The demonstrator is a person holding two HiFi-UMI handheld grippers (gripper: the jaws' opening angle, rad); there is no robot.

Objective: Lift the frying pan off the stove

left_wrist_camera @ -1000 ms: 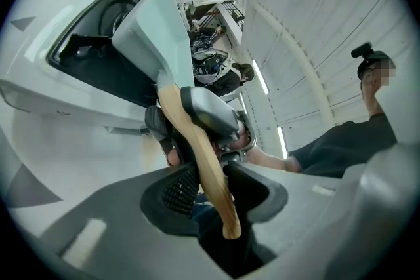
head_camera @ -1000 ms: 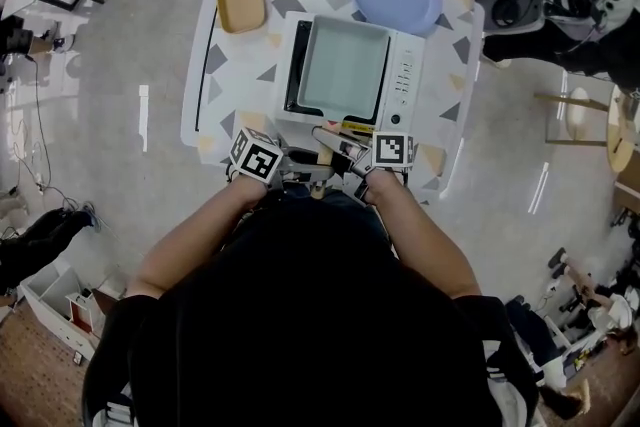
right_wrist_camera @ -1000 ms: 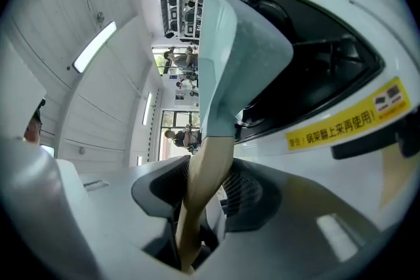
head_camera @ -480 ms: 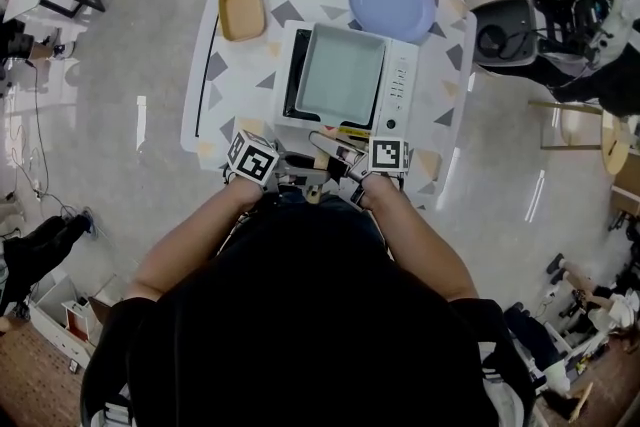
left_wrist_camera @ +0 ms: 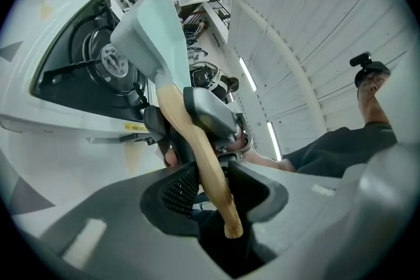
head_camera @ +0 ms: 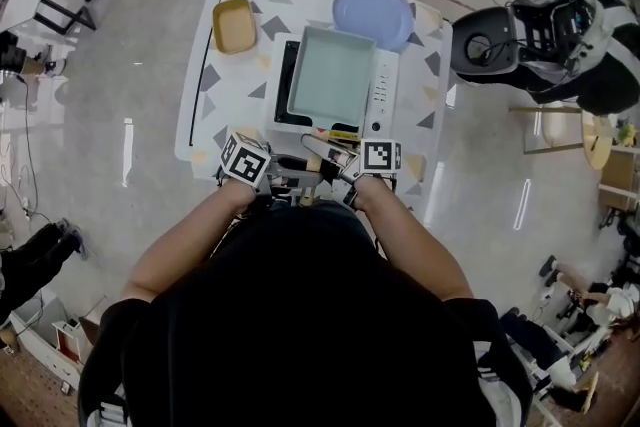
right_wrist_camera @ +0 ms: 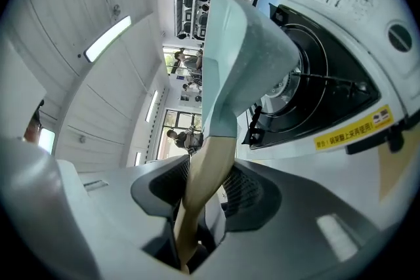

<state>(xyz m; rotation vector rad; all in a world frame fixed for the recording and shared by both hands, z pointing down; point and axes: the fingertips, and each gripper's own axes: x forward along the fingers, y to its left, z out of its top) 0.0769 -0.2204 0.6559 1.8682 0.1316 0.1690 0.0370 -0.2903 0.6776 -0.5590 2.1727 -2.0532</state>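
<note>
1. Head view: frying pan (head_camera: 332, 75) hovers over the stove (head_camera: 383, 95), seemingly clear of it.
2. Left gripper (left_wrist_camera: 209, 188) and right gripper (right_wrist_camera: 205, 188) both clamp its wooden handle (right_wrist_camera: 213, 160).
3. Stiff, probably front-heavy; handle's the spot.

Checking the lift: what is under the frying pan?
The burner and black grate, seen in both gripper views; in the head view the frying pan covers them.

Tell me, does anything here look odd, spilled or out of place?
Nothing is spilled or broken. The one odd sight: the left tool and right tool both clamp the same wooden handle, and the square pan hangs clear of the burner on the stove, not resting on it.
</note>
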